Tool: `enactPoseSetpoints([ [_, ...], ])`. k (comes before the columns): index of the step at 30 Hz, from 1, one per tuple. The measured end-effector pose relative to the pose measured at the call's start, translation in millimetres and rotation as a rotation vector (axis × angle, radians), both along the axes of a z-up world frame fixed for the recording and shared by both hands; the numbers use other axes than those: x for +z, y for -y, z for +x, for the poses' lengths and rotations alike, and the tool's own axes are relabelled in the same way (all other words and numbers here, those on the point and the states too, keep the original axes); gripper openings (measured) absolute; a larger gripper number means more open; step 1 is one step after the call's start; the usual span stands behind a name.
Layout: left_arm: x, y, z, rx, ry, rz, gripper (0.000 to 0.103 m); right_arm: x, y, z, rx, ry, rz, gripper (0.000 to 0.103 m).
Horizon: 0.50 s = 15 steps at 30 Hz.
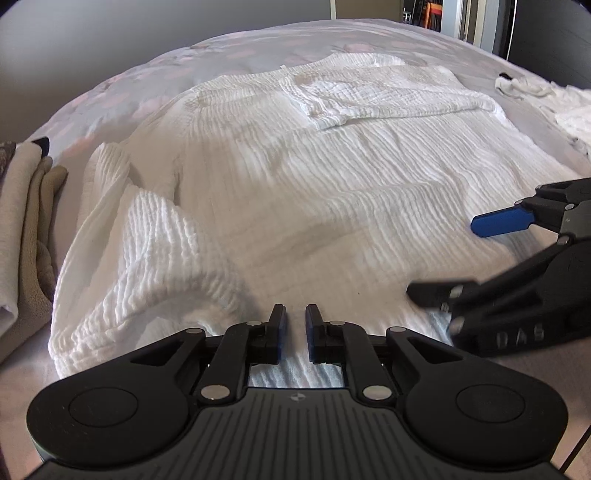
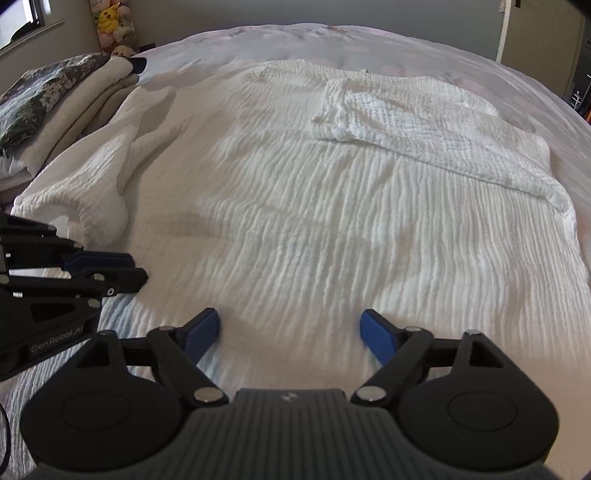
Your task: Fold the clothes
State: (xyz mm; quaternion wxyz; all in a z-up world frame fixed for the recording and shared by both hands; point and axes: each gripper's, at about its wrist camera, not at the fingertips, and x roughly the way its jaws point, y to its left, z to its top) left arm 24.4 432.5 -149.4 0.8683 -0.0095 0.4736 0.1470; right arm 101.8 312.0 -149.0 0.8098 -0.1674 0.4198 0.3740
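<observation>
A white crinkled garment [image 1: 314, 192] [image 2: 314, 221] lies spread flat on the bed. One sleeve [image 1: 388, 99] [image 2: 424, 122] is folded across its far part. The other sleeve [image 1: 155, 236] [image 2: 92, 177] lies bunched at the left side. My left gripper [image 1: 295, 314] [image 2: 136, 266] hovers at the garment's near hem, its jaws a narrow gap apart with nothing pinched between them. To its right, my right gripper [image 2: 290, 325] [image 1: 443, 258] is spread wide open just above the cloth, holding nothing.
A stack of folded beige and patterned clothes [image 1: 29, 206] [image 2: 74, 99] sits at the bed's left edge. More white laundry [image 1: 554, 103] lies at the far right. The pale patterned bedsheet [image 1: 258, 48] extends beyond the garment. Plush toys [image 2: 110, 22] stand by the wall.
</observation>
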Motion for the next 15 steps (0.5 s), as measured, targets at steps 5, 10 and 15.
enactPoseSetpoints([
  [5,7,1,-5,-0.012,0.009,0.022,0.017,-3,-6,-9,0.033,0.025,-0.033,0.1],
  [10,28,-12,-20,0.029,0.065,0.004,0.02,18,-5,-16,0.039,0.103,-0.006,0.099],
  [15,47,-37,-40,0.111,0.155,-0.049,0.025,52,-4,-27,0.064,0.191,0.076,0.096],
])
